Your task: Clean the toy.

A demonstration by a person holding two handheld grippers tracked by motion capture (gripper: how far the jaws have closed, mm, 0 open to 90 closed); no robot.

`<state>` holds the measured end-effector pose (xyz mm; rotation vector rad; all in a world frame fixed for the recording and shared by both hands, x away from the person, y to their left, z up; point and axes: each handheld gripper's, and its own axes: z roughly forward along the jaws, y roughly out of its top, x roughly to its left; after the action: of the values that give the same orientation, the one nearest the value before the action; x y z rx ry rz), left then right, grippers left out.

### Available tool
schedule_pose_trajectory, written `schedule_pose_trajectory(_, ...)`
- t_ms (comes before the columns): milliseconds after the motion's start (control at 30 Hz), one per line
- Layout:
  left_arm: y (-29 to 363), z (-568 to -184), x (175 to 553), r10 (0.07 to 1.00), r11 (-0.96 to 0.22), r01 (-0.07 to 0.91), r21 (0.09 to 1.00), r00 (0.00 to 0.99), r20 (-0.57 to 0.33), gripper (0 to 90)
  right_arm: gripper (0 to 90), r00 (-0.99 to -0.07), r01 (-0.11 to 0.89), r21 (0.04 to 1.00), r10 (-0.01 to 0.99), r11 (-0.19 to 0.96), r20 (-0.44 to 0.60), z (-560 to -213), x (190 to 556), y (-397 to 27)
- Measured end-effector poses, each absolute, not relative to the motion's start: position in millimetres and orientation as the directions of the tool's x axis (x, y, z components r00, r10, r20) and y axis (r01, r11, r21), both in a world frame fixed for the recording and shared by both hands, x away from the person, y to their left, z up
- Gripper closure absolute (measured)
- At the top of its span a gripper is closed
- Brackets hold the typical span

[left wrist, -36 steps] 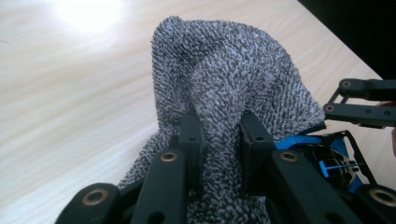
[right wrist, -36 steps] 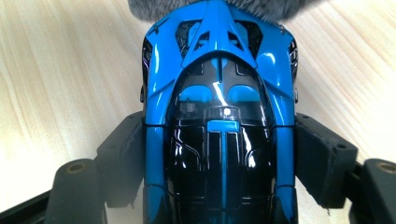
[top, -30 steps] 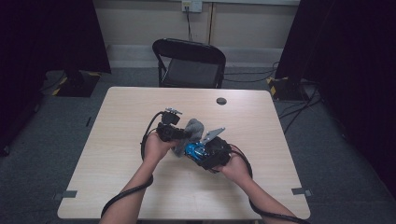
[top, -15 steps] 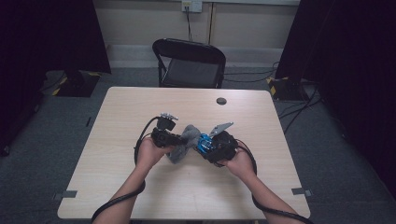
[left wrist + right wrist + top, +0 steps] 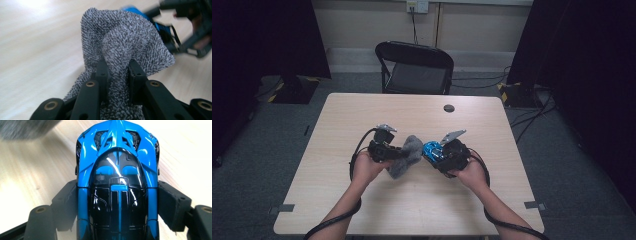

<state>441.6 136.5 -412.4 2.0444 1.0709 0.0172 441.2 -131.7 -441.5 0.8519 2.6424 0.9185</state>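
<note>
toy car (image 5: 117, 182) glossy blue, black canopy; cloth (image 5: 125, 42) grey, nubbly.

On the table (image 5: 362, 210), the cloth (image 5: 408, 154) lies left of, perhaps touching, the toy car (image 5: 432, 150).

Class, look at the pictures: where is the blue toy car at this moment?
In the high view the blue toy car sits right of the table's middle, clamped in the right gripper, beside the grey cloth held by the left gripper.

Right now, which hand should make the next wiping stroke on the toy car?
Left: the left gripper is clamped on the grey cloth, beside the blue toy car, which the right gripper grips.
</note>
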Motion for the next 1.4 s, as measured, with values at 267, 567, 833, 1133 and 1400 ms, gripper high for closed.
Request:
schedule_pose_trajectory(267,135.9,-405.6,466.2,0.742,-0.267,0.691,0.671,0.592,-0.315,74.6,26.2,-0.844,0.412,0.622,0.537,0.666,-0.015,-439.3,430.0,-119.5)
schedule_pose_trajectory(567,117.5,-413.9,475.8,0.732,-0.276,0.708,0.649,0.593,-0.335,74.6,26.2,-0.877,0.36,0.623,0.479,0.695,-0.027,-436.4,419.4,-103.3)
schedule_pose_trajectory(833,119.8,-415.4,467.0,0.712,-0.301,0.708,0.639,0.613,-0.343,74.6,26.2,-0.849,0.402,0.626,0.529,0.668,-0.019,-436.0,429.2,-115.7)
schedule_pose_trajectory(1133,125.4,-421.7,451.7,0.683,-0.333,0.703,0.628,0.639,-0.353,74.6,26.3,-0.817,0.441,0.63,0.576,0.639,-0.013,-434.9,439.5,-128.7)
schedule_pose_trajectory(1400,132.8,-435.9,438.8,0.692,-0.368,0.711,0.599,0.64,-0.334,74.6,26.3,-0.8,0.459,0.63,0.599,0.627,-0.013,-430.4,445.6,-135.9)
